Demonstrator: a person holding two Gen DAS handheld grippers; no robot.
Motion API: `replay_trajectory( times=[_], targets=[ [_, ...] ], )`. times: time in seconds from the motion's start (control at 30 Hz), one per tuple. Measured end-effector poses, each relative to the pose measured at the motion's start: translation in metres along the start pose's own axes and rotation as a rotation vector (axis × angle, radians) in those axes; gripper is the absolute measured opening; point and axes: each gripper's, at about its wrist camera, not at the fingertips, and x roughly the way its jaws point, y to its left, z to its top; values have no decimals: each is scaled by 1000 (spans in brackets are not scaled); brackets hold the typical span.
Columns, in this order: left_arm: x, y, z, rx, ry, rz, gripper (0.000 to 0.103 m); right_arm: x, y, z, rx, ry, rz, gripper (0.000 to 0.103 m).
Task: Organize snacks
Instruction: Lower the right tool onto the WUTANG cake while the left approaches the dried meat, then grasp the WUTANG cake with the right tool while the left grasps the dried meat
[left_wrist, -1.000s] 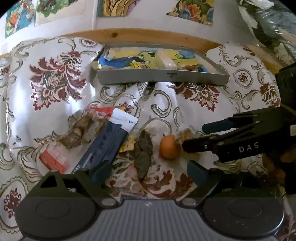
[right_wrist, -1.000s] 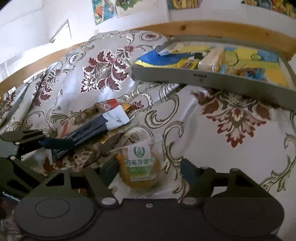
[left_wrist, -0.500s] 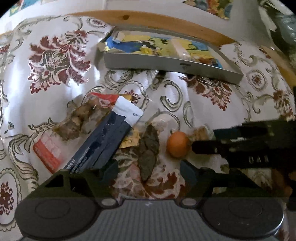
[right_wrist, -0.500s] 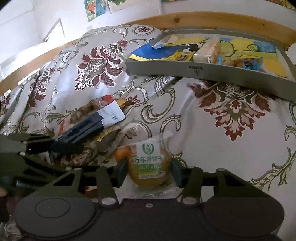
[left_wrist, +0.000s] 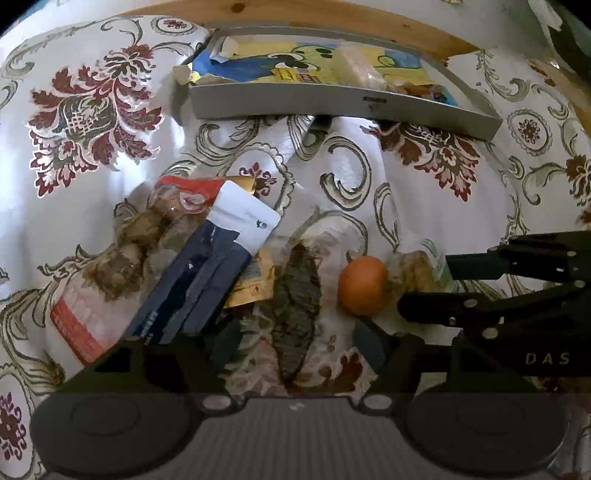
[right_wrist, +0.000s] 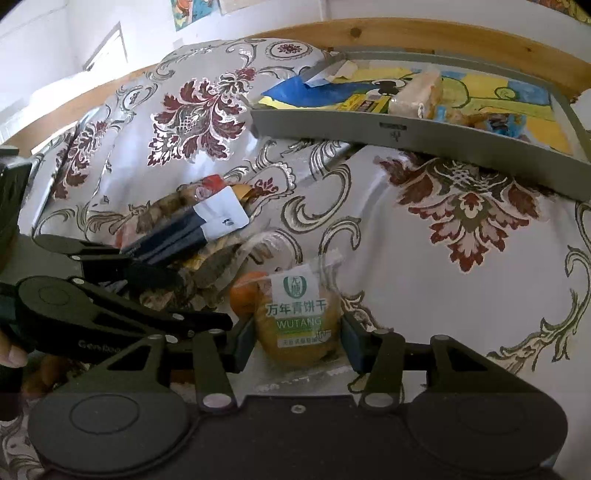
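right gripper (right_wrist: 297, 341) straddling biscuit packet (right_wrist: 298, 321), contact unclear, left gripper (left_wrist: 295, 341) spread wide over dark dried snack (left_wrist: 297, 306) beside orange (left_wrist: 364, 285)

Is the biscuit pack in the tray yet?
Out. The biscuit pack lies on the cloth between the right gripper open jaws, short of the tray.

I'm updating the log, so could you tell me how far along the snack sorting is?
Done: a few snacks lie in the grey tray. In hand: the right hand-held gripper brackets the biscuit packet, not yet clamped. Left: orange, navy pouch and other packets on the cloth.
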Motion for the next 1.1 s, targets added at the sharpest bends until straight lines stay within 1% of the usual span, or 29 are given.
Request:
replay_trajectory(
  times=[0.1,0.2,0.27,0.43,0.57,0.7,0.83,0.9,1.03,1.1],
  targets=[
    [-2,3,1,-17,5,-8,71,-1,-1,0,9,-3,1,50],
    [-4,8,1,-44,12,-12,65,0,0,0,10,-3,-3,50],
    [-5,10,2,-59,15,-12,58,-1,1,-1,9,-3,-7,50],
    [-9,10,-1,-68,25,-6,53,-2,3,-1,10,-6,-19,50],
    [-13,0,-3,-60,24,39,53,-2,9,-2,-2,-14,-29,50],
    [-20,-2,-2,-79,21,55,52,-4,13,-3,-17,-21,-28,50],
    [-23,-3,0,-108,41,71,52,-10,15,-2,-20,-29,-3,50],
    [-25,-5,0,-117,38,71,52,-14,16,0,-24,-41,-8,50],
    [-33,-6,1,-156,26,40,50,-24,15,2,-12,-71,-22,50],
    [-36,-9,2,-148,19,39,50,-31,12,4,3,-96,-29,50]
  ],
)
